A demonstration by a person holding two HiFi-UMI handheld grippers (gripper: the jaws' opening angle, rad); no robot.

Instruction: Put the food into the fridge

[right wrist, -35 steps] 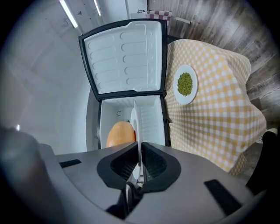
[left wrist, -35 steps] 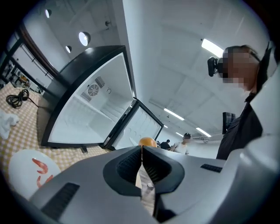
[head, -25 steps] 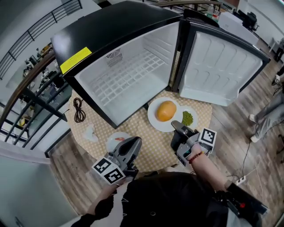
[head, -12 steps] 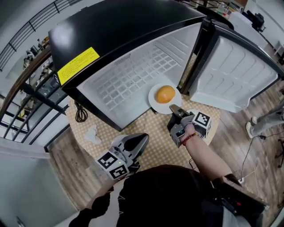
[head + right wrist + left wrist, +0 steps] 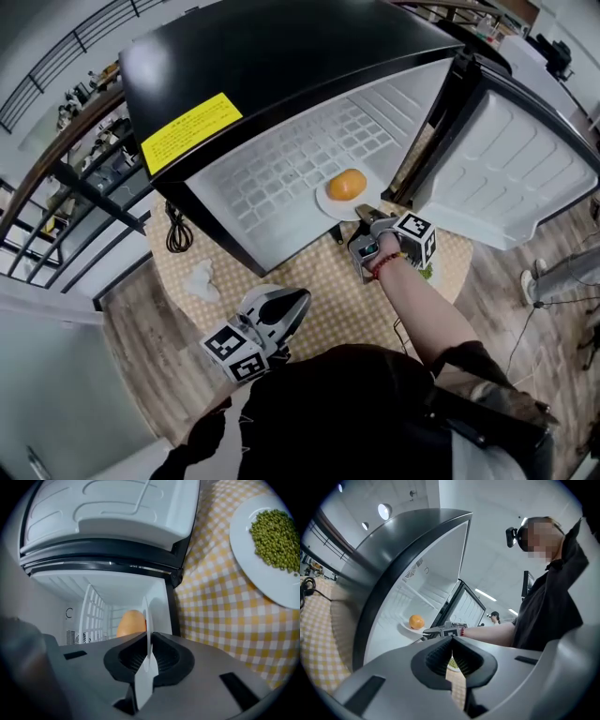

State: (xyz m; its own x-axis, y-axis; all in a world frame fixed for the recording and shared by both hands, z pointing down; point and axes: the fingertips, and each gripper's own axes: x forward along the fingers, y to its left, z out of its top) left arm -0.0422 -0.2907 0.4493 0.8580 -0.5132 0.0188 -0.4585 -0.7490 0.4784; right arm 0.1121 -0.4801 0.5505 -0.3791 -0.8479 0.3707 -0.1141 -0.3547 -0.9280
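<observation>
A round orange food [image 5: 347, 184] lies on a white plate [image 5: 327, 202], now just inside the open fridge [image 5: 272, 178]. My right gripper [image 5: 367, 214] is shut on the plate's near rim [image 5: 148, 639], which stands edge-on between the pads, with the orange food [image 5: 131, 622] behind it. A second white plate of green beans [image 5: 275, 545] sits on the checked cloth to the right, mostly hidden under my right gripper in the head view. My left gripper [image 5: 296, 300] hangs low by the table's front, shut with nothing in it [image 5: 451, 642]. The plate's orange food [image 5: 416, 621] shows in the left gripper view too.
The fridge door [image 5: 525, 178] stands swung open to the right. A black cable [image 5: 176, 234] and a crumpled tissue [image 5: 200, 279] lie on the checked tablecloth [image 5: 328, 291] at the left. A dark railing [image 5: 84, 192] runs behind. A person [image 5: 493, 617] stands far off.
The right gripper has carried the plate with the orange food from the tablecloth up into the fridge's opening. The left gripper shifted only a little.
</observation>
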